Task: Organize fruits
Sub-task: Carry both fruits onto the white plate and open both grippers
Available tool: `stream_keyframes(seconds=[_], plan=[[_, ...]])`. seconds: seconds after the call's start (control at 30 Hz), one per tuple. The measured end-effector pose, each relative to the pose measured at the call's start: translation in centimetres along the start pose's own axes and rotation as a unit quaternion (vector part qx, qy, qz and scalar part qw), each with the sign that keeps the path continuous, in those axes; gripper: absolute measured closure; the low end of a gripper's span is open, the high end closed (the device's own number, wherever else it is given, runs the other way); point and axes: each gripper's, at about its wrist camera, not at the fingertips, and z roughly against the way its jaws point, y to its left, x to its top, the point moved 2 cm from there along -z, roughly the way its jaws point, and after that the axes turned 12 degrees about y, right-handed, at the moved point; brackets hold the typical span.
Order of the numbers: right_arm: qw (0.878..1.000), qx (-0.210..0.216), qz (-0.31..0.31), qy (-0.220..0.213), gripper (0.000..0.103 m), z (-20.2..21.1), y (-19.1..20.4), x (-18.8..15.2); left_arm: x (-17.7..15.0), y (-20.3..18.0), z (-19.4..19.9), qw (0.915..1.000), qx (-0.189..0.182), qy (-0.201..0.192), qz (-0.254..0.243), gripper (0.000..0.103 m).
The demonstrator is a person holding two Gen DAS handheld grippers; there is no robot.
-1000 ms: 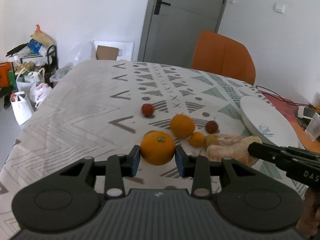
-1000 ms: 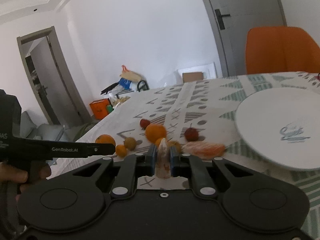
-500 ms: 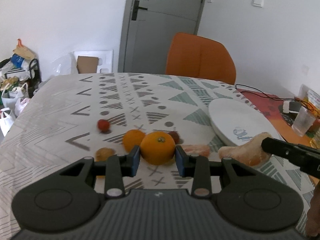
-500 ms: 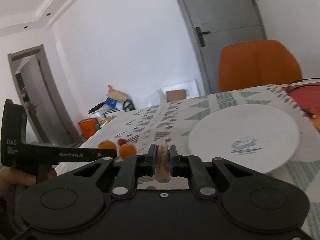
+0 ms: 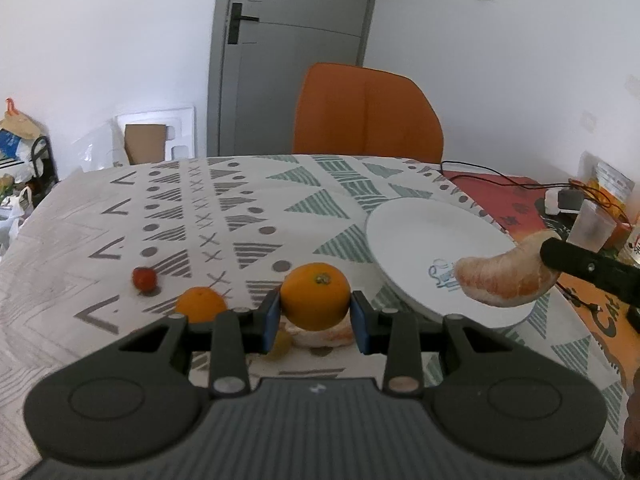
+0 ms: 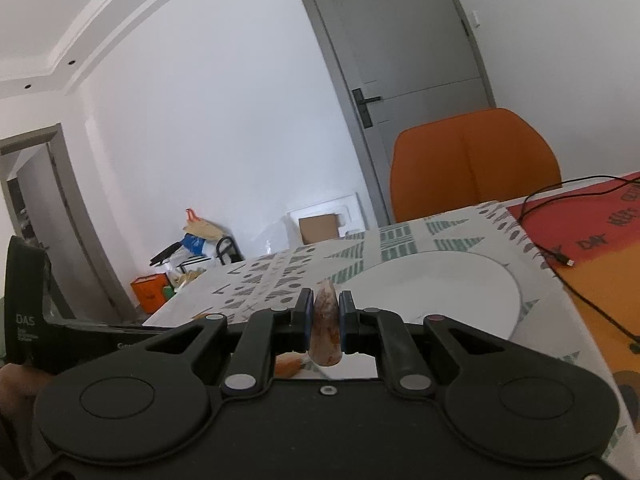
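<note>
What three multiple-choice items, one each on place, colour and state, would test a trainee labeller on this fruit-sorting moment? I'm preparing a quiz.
1. Where is the peeled citrus segment?
A. flat on the plate
B. in the right gripper, at the white plate
C. on the chair

2. What colour is the chair?
A. orange
B. blue
C. black

3. What state is the left gripper in?
A. open, empty
B. shut on a cup
C. shut on the whole orange

Key: 1 B, its black finger overlaps the segment's end by the plate; 2 A, orange backrest behind the table; 3 C, blue pads press both sides of the orange.
</note>
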Motion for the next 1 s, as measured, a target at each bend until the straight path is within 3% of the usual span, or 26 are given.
stream_keyframes(seconds=[0.33,0.4,0.5,0.63,0.9,1.0], plan=[[0.998,-0.032,-0.037,0.04,0.091,-1.8,-3.4,-0.6,1.2,-1.9,-2.0,0.9997,-0.007,0.011,-0.02,0.067],[0.997,-0.044,-0.047,0.042,0.082,-1.9,-4.1,-0.6,1.4,-2.4,-2.6,0.9995,-0.01,0.014,-0.026,0.067],[0.996,-0.063,-0.053,0.037,0.08,-1.6,-4.8,-0.4,1.9,-3.1,-3.3,0.9992,-0.016,0.018,-0.032,0.067],[0.995,-0.067,-0.058,0.035,0.068,-1.1,-5.4,-0.4,2.5,-4.1,-4.0,0.9986,-0.025,0.019,-0.043,0.067],[0.995,-0.065,-0.06,0.039,0.066,-1.2,-5.5,-0.5,3.6,-6.4,-4.2,0.9965,-0.041,0.013,-0.071,0.067],[0.995,-0.066,-0.063,0.04,0.059,-1.3,-5.5,-0.5,3.7,-6.8,-3.9,0.9963,-0.036,0.004,-0.077,0.064]])
